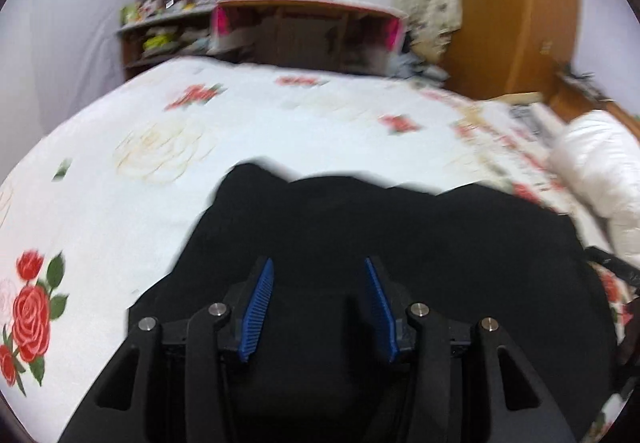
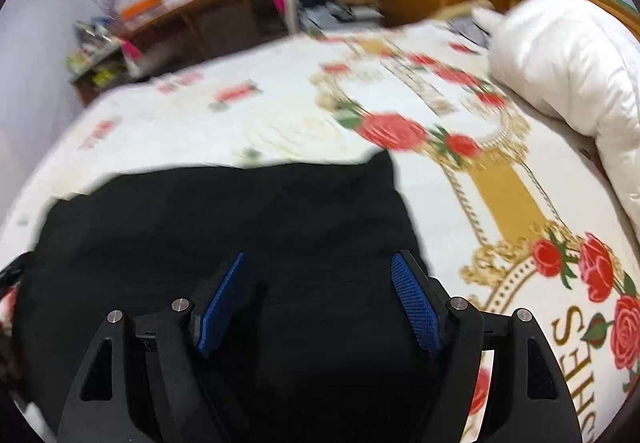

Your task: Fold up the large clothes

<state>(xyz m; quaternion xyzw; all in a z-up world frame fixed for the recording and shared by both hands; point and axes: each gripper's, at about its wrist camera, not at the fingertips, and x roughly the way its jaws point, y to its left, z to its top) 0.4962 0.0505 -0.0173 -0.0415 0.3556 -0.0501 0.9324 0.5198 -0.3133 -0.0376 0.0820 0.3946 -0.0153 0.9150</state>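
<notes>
Black garment (image 1: 400, 243) flat on rose-print bedspread (image 1: 240, 131), near edge of bed; long axis side to side across both wrist views, far edge lumpy with a pointed corner sticking up toward the window side (image 2: 384, 163). Which end is collar or hem: cannot tell, fabric too dark and blurred.

Around the garment: white duvet (image 2: 568, 67) bunched beyond its right end, well apart. Wooden desk (image 1: 312, 31) and cluttered shelf (image 1: 160, 31) past far side of bed, wooden door (image 1: 516, 3) further right. Black strap-like thing (image 1: 612, 267) just off garment's right end in left view, identity unclear. Bedspread between garment and far edge of bed bare.

Left gripper (image 1: 319, 265) over garment's left part, blue pads (image 1: 260, 307) spread apart, only flat cloth seen beyond the gap. Right gripper (image 2: 318, 261) over garment's right part near its right edge, pads (image 2: 416, 307) spread wider. Contact with cloth below fingertips: cannot tell, black on black.
</notes>
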